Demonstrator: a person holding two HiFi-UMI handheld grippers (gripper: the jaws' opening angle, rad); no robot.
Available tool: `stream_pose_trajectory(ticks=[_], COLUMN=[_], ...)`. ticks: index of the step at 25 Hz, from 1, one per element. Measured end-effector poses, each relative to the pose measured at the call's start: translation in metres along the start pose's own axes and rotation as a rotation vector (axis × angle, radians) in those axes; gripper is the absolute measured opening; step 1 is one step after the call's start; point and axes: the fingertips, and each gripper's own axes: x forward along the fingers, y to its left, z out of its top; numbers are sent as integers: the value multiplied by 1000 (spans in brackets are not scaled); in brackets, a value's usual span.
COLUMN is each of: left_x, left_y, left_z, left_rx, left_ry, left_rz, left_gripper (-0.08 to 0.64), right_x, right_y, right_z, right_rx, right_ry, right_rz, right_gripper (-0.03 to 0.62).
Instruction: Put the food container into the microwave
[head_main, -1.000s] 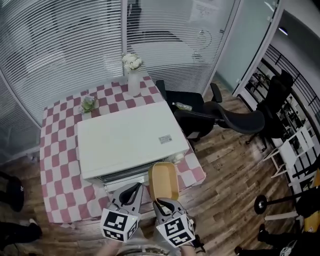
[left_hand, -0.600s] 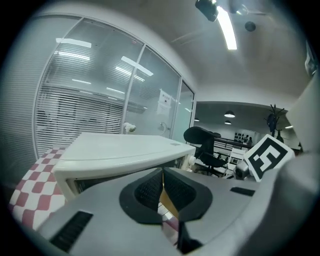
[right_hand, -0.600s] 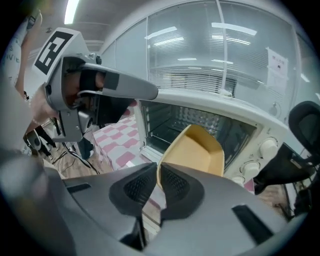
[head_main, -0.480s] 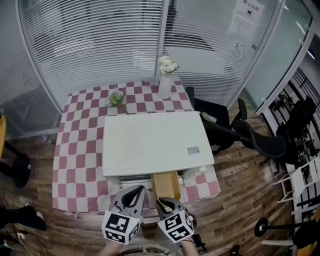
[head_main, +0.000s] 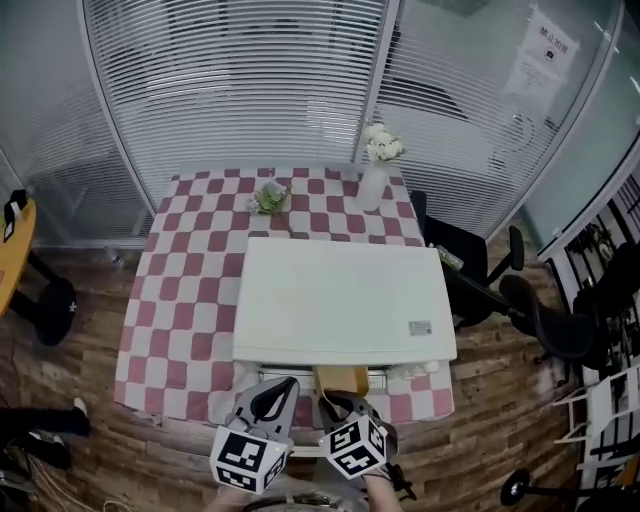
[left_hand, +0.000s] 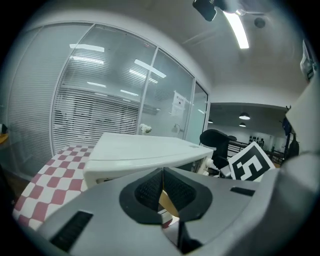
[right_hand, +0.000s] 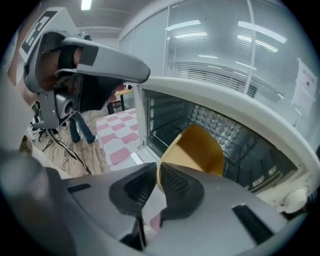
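A white microwave stands on a red-and-white checked table, its front facing me. In the head view the tan food container pokes out from under the microwave's front edge. The right gripper view shows the container tilted up, its far end inside the open microwave cavity. My right gripper is shut on its near rim and sits just before the opening. My left gripper hangs beside it on the left, its jaws shut with nothing between them.
A vase of white flowers and a small potted plant stand on the table behind the microwave. Black office chairs are to the right, glass walls with blinds behind. A person's legs show on the floor at the left.
The container has gone forward into the microwave's opening, so less of it shows in the head view. Both grippers have come closer to the microwave's front, and the head has turned.
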Motion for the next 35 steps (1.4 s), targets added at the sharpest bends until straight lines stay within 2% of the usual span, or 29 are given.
stream_pose_trajectory(ticks=[5, 14, 23, 35], left_x=[0, -1, -9, -18], left_y=[17, 41, 59, 69], left_z=[-1, 1, -1, -9], left_rx=[-26, -56, -92, -114], left_ry=[-6, -5, -13, -3], left_rz=[54, 138, 211, 262], left_gripper=[14, 14, 14, 14], right_x=[17, 43, 62, 75], right_y=[-6, -24, -41, -42], right_z=[7, 23, 42, 37], right_rx=[-54, -173, -212, -284], right_ry=[9, 13, -38, -33], right_rz=[9, -32, -78, -109], right_gripper=[21, 21, 25, 26])
